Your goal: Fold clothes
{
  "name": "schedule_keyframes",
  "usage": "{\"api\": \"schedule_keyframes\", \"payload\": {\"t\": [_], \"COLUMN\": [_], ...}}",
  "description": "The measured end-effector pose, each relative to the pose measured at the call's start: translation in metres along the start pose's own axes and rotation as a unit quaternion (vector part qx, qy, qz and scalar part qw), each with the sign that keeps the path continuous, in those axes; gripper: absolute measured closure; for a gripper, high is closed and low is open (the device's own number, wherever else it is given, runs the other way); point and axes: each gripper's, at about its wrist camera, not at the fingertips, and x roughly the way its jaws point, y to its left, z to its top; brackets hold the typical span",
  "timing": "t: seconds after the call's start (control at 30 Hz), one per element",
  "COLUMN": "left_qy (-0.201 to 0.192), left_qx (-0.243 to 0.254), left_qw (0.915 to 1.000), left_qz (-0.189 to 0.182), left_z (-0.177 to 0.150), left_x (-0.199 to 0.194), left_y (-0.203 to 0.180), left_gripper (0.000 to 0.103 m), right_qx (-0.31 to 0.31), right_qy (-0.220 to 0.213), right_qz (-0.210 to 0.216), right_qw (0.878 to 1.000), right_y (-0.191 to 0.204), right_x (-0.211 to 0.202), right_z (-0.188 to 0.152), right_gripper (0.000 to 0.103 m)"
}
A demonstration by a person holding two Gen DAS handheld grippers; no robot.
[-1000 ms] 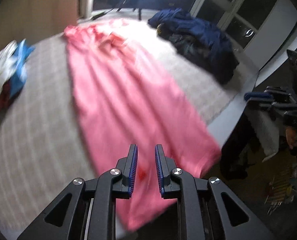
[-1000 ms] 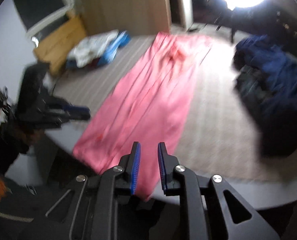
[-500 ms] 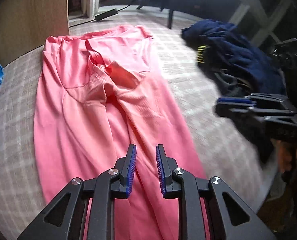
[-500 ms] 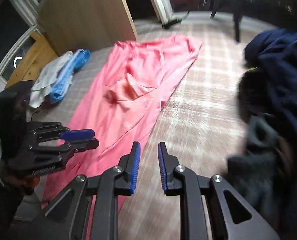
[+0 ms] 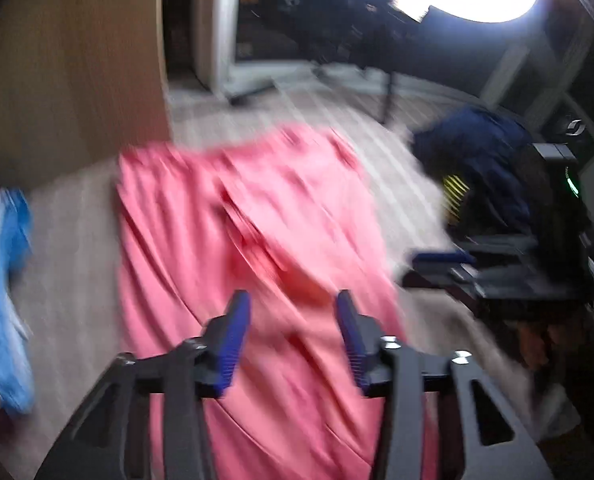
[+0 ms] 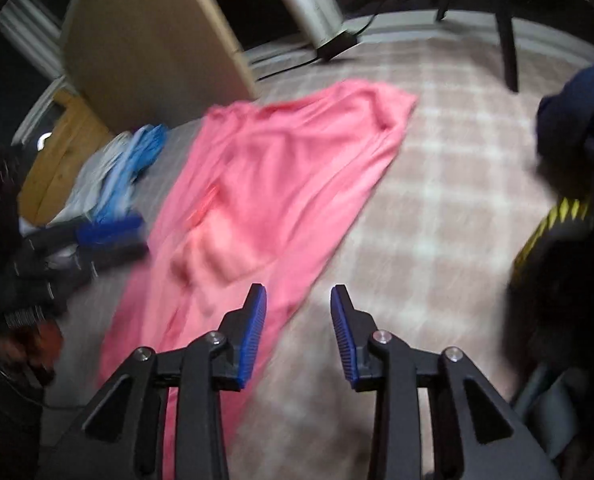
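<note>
Left wrist view: blue-and-white clothes (image 5: 5, 300) far left; long pink fabric trousers (image 5: 257, 240) flat on the checked beige bed cover (image 5: 69, 248).
Left claw (image 5: 293, 336): opening, above the pink cloth, nothing gripped.
Right claw (image 6: 299, 332): opening, empty, over the trousers' right edge.
Dark navy clothing heap (image 6: 577, 120): far right, apart.
Advice: pinch both sides at matching height and bring the claws together evenly.

Both wrist views downward over trousers (image 5: 257, 240)
</note>
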Motion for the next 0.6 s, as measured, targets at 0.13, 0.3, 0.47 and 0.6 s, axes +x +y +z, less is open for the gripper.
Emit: {"api": "schedule_keyframes", "payload": {"t": [0.13, 0.3, 0.47, 0.6], "left_qy": [0.026, 0.047, 0.023, -0.003], "left_qx": [0.003, 0.010, -0.013, -0.009], "left_qw": [0.9996, 0.9988, 0.9996, 0.9999], "left_qz": [0.011, 0.009, -0.010, -0.003], "left_z": [0.033, 0.038, 0.039, 0.040], "left_x": [0.047, 0.083, 0.081, 0.074], "left_y": [0.015, 0.018, 0.022, 0.025], "left_gripper": [0.058, 0.058, 0.082, 0.101], "right_qx": [0.016, 0.045, 0.047, 0.031], "right_qy": [-0.020, -0.036, -0.052, -0.066], "right_qz": [-0.023, -0.029, -0.032, -0.043], "right_qw": [0.999, 0.998, 0.997, 0.996], "right_y": [-0.018, -0.042, -0.044, -0.040], "right_x": [0.008, 0.021, 0.037, 0.044], "right_z": [0.024, 0.051, 0.069, 0.079], "right_gripper": [0.070, 0.070, 0.070, 0.070]}}
